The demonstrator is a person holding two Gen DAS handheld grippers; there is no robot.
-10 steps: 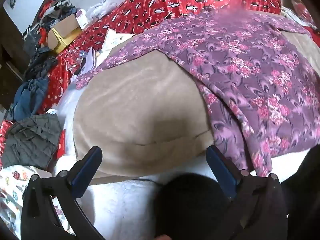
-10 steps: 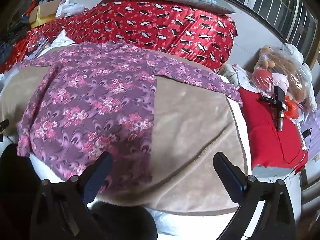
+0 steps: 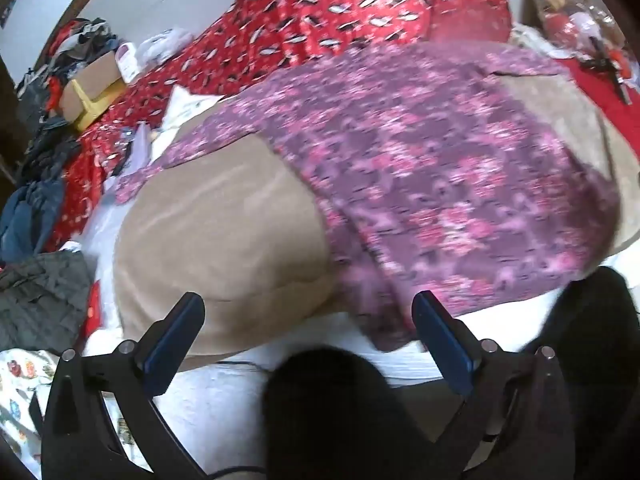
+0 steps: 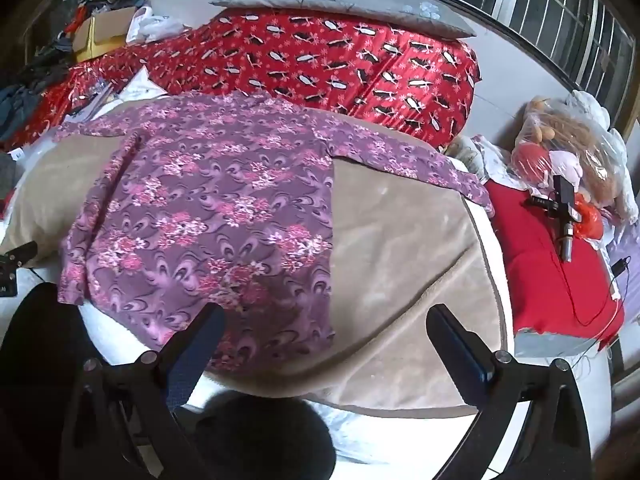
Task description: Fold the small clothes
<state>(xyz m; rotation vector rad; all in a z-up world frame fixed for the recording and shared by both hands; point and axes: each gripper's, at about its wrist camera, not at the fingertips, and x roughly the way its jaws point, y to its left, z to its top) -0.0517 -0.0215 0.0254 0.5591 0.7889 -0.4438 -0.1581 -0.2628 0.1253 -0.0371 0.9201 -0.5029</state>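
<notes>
Ahead of both pairs of jaws, a purple floral shirt [image 4: 208, 216] is spread flat, sleeves out, on a beige fleece blanket [image 4: 400, 248] that covers the near part of the bed. The left gripper [image 3: 308, 336] is held with its jaws wide apart and nothing between them; the shirt's lower hem is seen just beyond its right-hand jaw (this view is smeared by motion). The right gripper [image 4: 324, 344] is likewise held wide, empty, tilted down at the hem, whose near right corner lies between and just past its jaws.

The shirt is judged to be thin, light and limp: it should drape and slide rather than keep a shape, and a single layer may be hard to separate from the fleece, which could be lifted with it. Hold is best taken at edges and corners, where the cloth can be pinched cleanly: a hem corner on one side, a shoulder or sleeve end [image 4: 468, 188] on the other. Beyond the shirt, a red patterned quilt [image 4: 340, 60] is seen, with a cardboard box [image 3: 94, 84] far off to the left.
</notes>
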